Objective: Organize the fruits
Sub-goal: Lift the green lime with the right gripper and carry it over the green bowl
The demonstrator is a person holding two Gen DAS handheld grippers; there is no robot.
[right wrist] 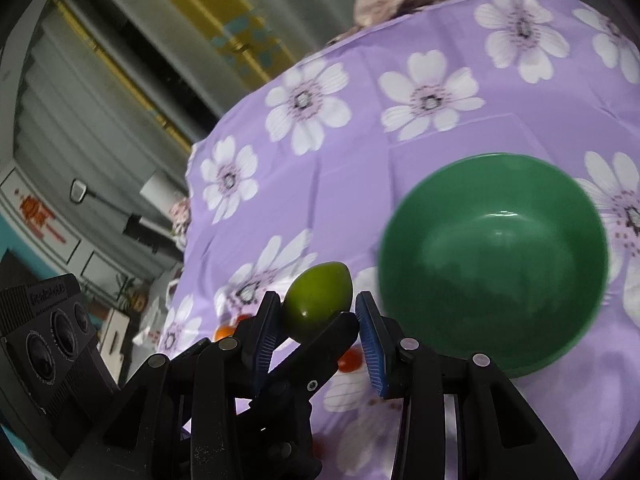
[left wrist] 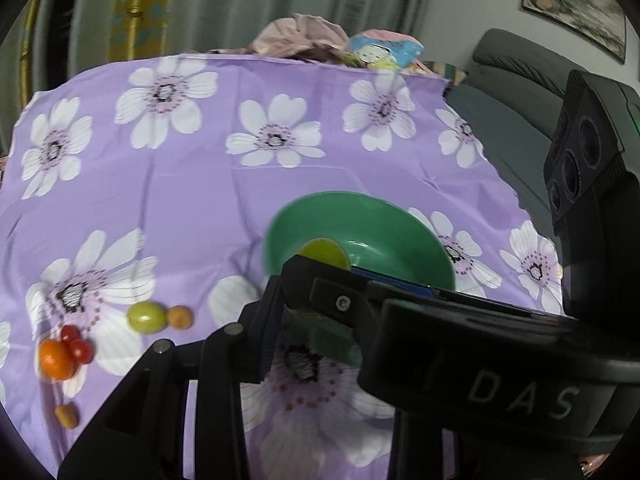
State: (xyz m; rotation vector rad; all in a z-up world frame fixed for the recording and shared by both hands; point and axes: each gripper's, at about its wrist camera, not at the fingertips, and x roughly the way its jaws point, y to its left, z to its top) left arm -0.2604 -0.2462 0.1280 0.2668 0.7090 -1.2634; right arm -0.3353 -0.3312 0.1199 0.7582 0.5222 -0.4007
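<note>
Fruit in grip: green fruit (right wrist: 316, 300), off the cloth, just left of the green bowl (right wrist: 496, 264).
Right gripper (right wrist: 318, 299): clamped on the green fruit at its pad tips.
Left gripper (left wrist: 320, 312): one finger hidden, so its state cannot be told.
Bowl: upright on the purple flowered cloth (left wrist: 200, 184).
Loose fruit: mandarin (left wrist: 56, 360) touching the cherry tomatoes (left wrist: 75, 343), well left of the bowl.

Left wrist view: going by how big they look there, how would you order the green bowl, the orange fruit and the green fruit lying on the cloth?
1. green bowl, clearly largest.
2. and 3. green fruit and orange fruit: they look alike in size, so no ranking.
</note>
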